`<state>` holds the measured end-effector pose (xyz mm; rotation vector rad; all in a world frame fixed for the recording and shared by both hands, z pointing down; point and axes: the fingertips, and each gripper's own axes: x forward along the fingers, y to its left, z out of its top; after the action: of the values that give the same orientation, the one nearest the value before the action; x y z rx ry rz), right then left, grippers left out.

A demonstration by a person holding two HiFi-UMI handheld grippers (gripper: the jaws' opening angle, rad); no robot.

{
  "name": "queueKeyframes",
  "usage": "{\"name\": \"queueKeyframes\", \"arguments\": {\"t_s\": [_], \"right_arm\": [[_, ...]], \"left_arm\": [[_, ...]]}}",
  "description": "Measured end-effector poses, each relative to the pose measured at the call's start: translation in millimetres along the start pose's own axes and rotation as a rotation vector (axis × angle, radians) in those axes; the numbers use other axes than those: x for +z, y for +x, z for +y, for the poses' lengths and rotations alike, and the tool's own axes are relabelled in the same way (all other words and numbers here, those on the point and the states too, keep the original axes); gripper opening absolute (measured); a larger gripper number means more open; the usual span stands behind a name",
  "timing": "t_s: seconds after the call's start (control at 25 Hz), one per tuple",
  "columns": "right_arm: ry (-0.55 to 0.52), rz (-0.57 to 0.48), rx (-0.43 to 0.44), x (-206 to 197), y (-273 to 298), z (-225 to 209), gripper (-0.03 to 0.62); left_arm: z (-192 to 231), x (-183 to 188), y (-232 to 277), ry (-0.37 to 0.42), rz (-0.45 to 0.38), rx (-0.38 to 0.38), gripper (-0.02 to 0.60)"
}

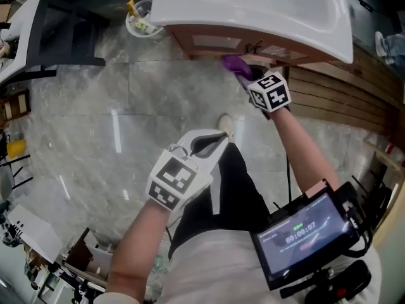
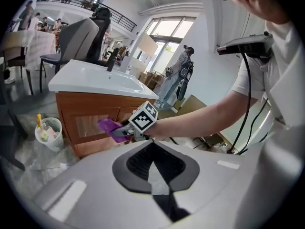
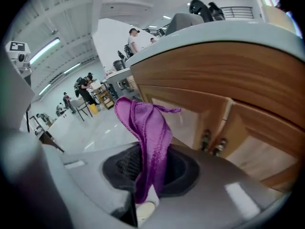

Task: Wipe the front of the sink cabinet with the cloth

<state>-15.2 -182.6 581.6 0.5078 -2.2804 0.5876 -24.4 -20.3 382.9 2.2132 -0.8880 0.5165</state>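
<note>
The white basin [image 1: 329, 40] overhangs the cabinet front [image 1: 212, 43], shutting off approach from above. A bin [image 1: 140, 19] stands just beside the cabinet's left end, and a slatted wooden panel [image 1: 342, 94] runs along the right. The marble floor [image 1: 114, 106] near and left is open. Two knobs [image 3: 206, 140] jut from the doors, right of the cloth [image 3: 143, 128].

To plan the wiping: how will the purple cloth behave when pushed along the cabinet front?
Probably floppy: the purple cloth folds and droops above the right gripper, shut on it. Likely light, since one pinch holds it up. It may bunch against the cabinet front.
</note>
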Motion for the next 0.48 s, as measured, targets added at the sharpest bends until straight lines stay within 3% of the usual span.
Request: {"name": "queueKeyframes", "arguments": {"t_s": [0.28, 0.48], "right_arm": [[-0.062, -0.021, 0.175, 75.2, 108.5, 77.2, 0.083], [-0.056, 0.007, 0.204, 92.2, 160.5, 89.5, 0.083]], "left_arm": [[29.4, -15.8, -29.0, -0.05, -0.038, 0.091, 0.006], [44.4, -26.1, -47.1, -0.063, -0.06, 0.138, 0.006]]}}
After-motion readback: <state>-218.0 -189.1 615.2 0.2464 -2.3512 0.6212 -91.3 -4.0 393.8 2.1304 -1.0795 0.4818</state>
